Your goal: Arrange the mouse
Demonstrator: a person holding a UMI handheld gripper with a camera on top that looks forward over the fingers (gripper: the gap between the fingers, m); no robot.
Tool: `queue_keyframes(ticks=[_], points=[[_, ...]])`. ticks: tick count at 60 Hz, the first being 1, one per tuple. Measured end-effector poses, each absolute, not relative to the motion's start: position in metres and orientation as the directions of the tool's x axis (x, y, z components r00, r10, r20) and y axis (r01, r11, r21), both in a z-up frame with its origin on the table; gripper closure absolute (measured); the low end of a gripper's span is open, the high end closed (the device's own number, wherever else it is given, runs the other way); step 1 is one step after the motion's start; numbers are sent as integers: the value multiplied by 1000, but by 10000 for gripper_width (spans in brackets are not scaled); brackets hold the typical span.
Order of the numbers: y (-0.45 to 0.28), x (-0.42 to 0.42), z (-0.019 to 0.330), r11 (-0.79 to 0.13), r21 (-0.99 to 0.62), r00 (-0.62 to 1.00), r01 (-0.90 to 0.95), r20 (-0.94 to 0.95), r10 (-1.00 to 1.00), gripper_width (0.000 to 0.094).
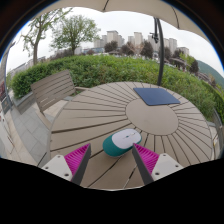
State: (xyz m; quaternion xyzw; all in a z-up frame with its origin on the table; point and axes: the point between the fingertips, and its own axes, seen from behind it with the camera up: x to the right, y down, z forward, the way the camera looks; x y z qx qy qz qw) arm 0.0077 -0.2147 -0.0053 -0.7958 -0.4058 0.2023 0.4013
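Your tongs [109, 160] stand apart at the frame's bottom centre, the mouse [122, 141] lying between their tips on the round surface [90, 115], long axis crosswise; mouse pad [156, 96] lies beyond, upper right.

— what's cut off at the bottom of the frame?
— the gripper [112, 160]: only its finger ends show. the near rim of the round table [95, 115] is lost there too.
— the mouse [123, 141]?
— its underside is hidden; buttons too small to tell.
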Motion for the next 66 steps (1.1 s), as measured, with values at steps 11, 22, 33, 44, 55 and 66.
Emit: queue_keyframes(ticks=[11,22,33,44,55,66], points=[[-191,-24,-10,-337,-809,583,482,9,812,81],[-181,-46,-15,-352,-798,586,489,2,810,80],[-176,-50,-17,-375,-791,611,483,-2,792,96],[-169,-49,-17,-393,-777,613,492,-11,790,482],[-152,-56,24,-370,-767,544,525,-31,838,497],[-61,-88,135,-237,-853,437,465,-12,899,500]])
